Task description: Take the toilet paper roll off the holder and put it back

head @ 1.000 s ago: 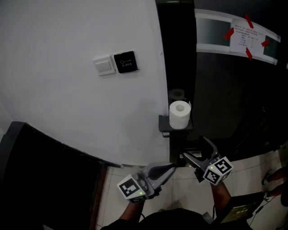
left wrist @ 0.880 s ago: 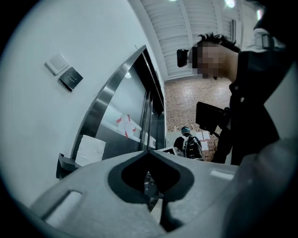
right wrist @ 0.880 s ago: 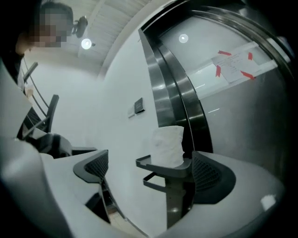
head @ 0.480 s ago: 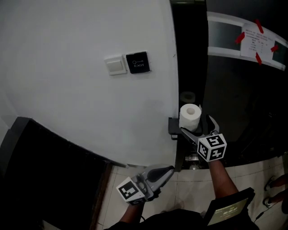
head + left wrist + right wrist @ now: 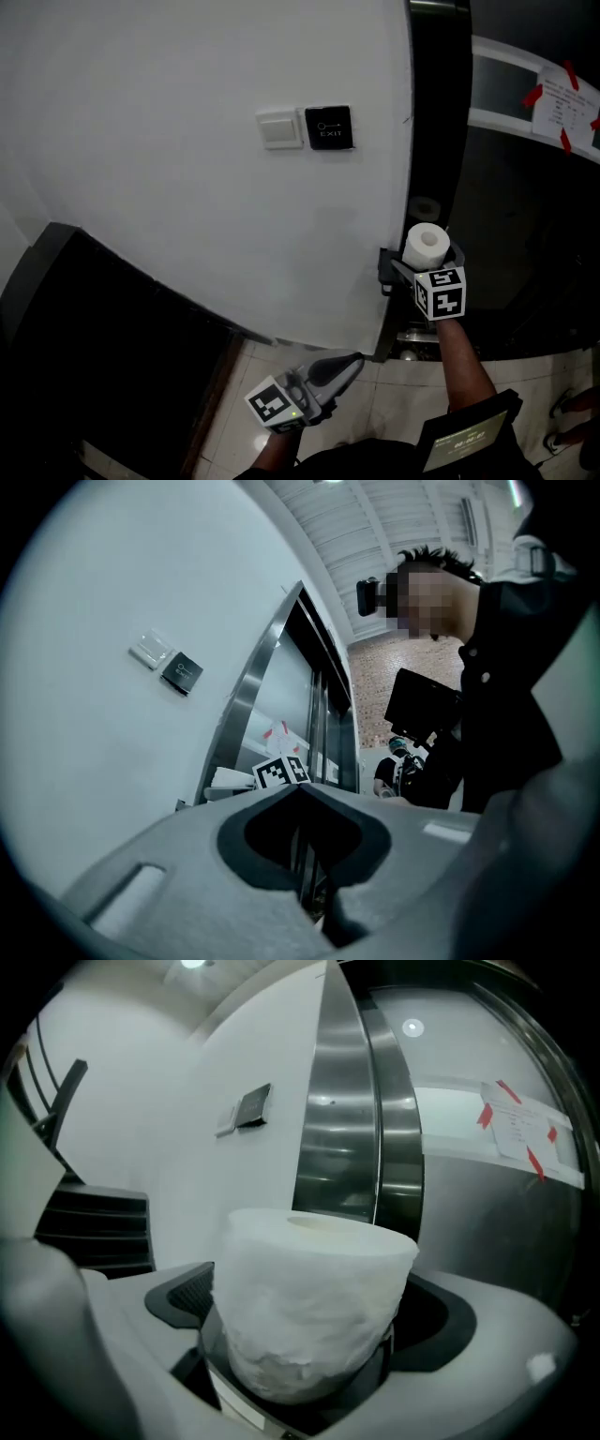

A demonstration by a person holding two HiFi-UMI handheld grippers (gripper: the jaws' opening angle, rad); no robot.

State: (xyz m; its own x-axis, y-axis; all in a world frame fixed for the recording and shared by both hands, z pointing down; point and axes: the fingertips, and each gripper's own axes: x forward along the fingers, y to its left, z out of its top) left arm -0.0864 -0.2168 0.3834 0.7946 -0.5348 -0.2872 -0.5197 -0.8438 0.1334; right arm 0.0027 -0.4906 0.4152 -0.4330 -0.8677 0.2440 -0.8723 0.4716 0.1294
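A white toilet paper roll [image 5: 427, 246] stands upright on a black holder [image 5: 385, 270] fixed at the corner of the white wall and the dark steel door frame. My right gripper [image 5: 429, 259] reaches up to it, jaws spread wide on either side of the roll [image 5: 314, 1279]. Its dark pads [image 5: 178, 1299] show on both flanks, with a small gap to the paper. The holder's base [image 5: 281, 1408] sits under the roll. Down by the floor, my left gripper [image 5: 353, 361] hangs shut and empty, and its tips [image 5: 298, 787] meet.
On the white wall are a light switch [image 5: 280, 129] and a black exit button [image 5: 329, 127]. A taped paper notice [image 5: 562, 105] hangs on the dark panel to the right. A dark ledge [image 5: 94, 356] runs along the lower left. Another person [image 5: 403, 775] stands behind.
My right gripper has risen from near the floor to the holder, and its jaws now stand wider, around the roll. The left gripper stays low and shut.
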